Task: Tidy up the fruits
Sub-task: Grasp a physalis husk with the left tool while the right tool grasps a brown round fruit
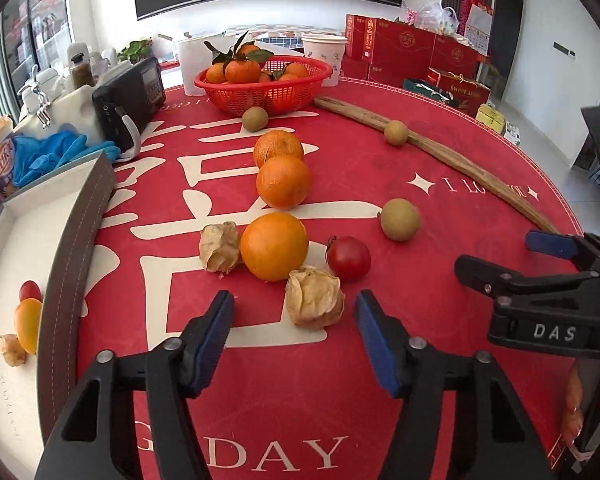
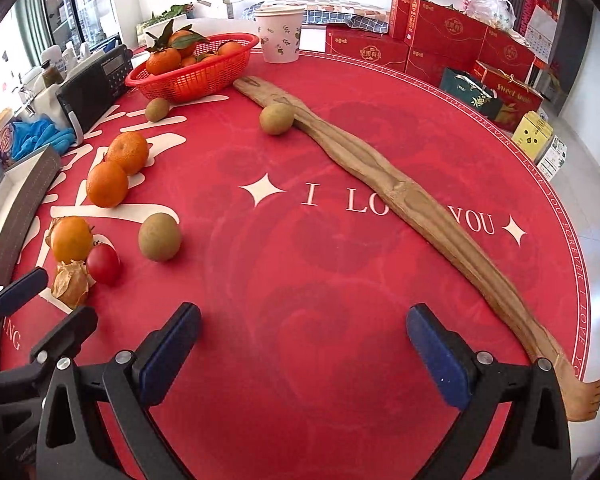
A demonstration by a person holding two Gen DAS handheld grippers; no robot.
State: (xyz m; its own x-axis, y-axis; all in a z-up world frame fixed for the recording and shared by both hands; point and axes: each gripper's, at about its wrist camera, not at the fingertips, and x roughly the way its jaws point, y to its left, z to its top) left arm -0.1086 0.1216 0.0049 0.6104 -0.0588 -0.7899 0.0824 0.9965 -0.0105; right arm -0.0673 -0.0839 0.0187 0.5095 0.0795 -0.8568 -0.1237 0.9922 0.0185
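Left wrist: husked fruit (image 1: pixel 315 297) btwn left gripper (image 1: pixel 294 338) fingers, untouched, gap half-wide.

- Red tablecloth (image 2: pixel 300 264): smooth, faintly sheened.
- Basket (image 1: pixel 260 88): red plastic mesh.
- Long stick (image 2: pixel 380 176) beside basket: bare, grainy wood.
- Husked fruit (image 1: pixel 315 296) near basket: dry, papery.
- Tomato (image 1: pixel 348 258): glossy.
- Oranges (image 1: pixel 274 246): dimpled skin.

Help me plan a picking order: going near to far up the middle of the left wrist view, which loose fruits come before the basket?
Husked berry → big orange → second orange → third orange → small green-brown fruit → red basket.
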